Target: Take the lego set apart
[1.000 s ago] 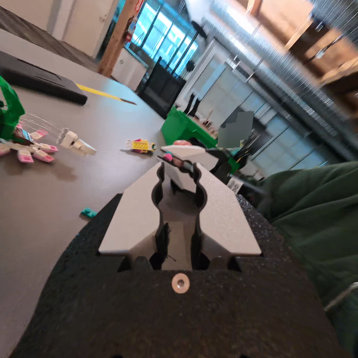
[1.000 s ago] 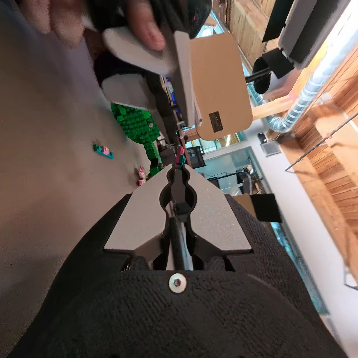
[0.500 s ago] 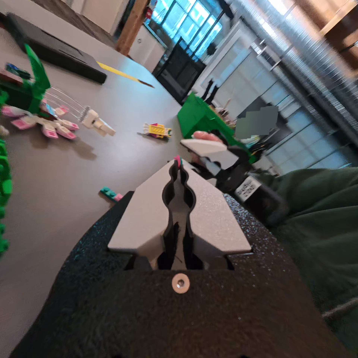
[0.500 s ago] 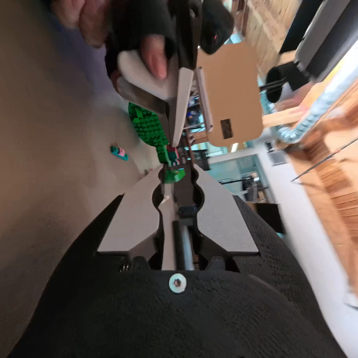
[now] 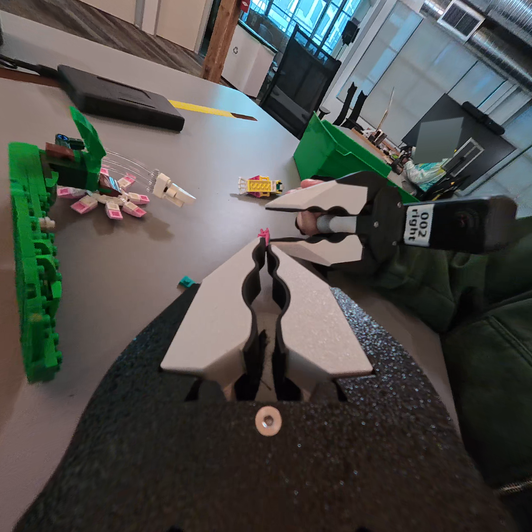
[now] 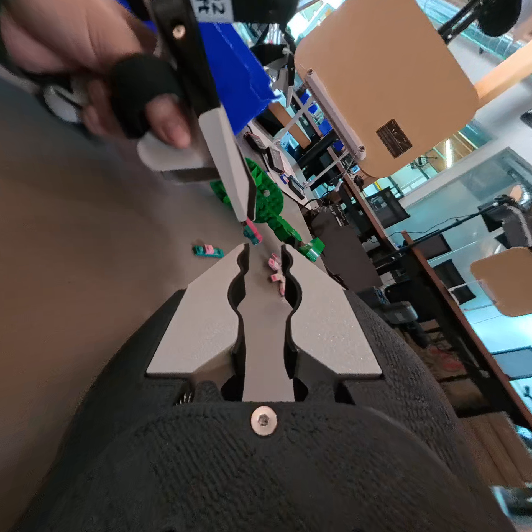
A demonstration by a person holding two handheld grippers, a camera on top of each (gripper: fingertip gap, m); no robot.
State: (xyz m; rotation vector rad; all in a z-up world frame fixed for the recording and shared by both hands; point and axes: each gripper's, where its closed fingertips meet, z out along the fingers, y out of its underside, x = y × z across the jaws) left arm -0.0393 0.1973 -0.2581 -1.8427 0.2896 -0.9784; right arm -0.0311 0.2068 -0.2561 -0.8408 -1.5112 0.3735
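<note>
My left gripper is shut on a small pink and teal lego piece and holds it above the table. The right wrist view shows that gripper coming in from above, with the piece at its tips. My right gripper is open and empty, just short of the piece. In the left wrist view it comes in from the right, jaws apart. A large green lego build lies at the left.
Loose on the grey table are pink-white petal pieces, a white piece, a yellow piece and a teal piece. A green bin and a black flat box sit farther back. A person's green sleeve is at the right.
The left gripper closed on the small piece that the right gripper held. The right gripper opened, let go and drew back a little.
</note>
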